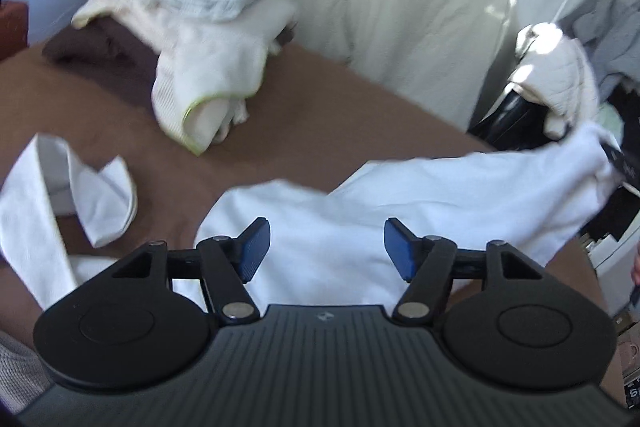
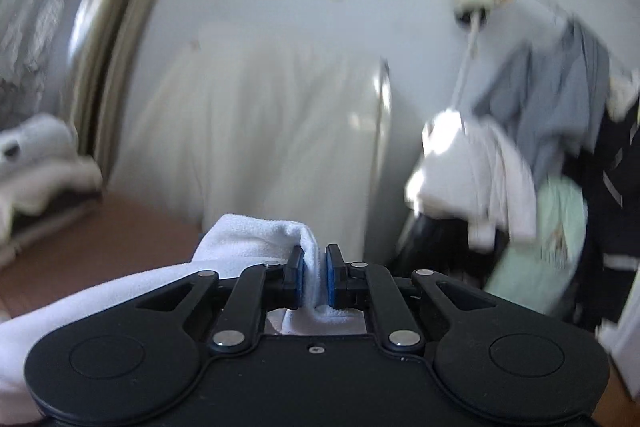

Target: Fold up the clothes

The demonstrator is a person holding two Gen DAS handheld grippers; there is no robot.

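Note:
A white garment [image 1: 400,203] lies spread over the brown bed cover [image 1: 100,115]. My left gripper [image 1: 326,247] hovers open just above its near part, with nothing between the blue pads [image 1: 254,247]. My right gripper [image 2: 316,277] is shut on an edge of the same white garment [image 2: 256,239] and holds it lifted off the bed; the cloth trails away to the left. In the left wrist view the right gripper [image 1: 622,163] shows at the far right edge, holding the garment's raised corner.
A pile of white and cream clothes [image 1: 200,39] sits at the back of the bed. A loose white strip of cloth [image 1: 52,187] lies at the left. A clothes rack with grey and white garments [image 2: 540,131] stands right of the bed. A cream pillow [image 1: 380,7] leans on the wall.

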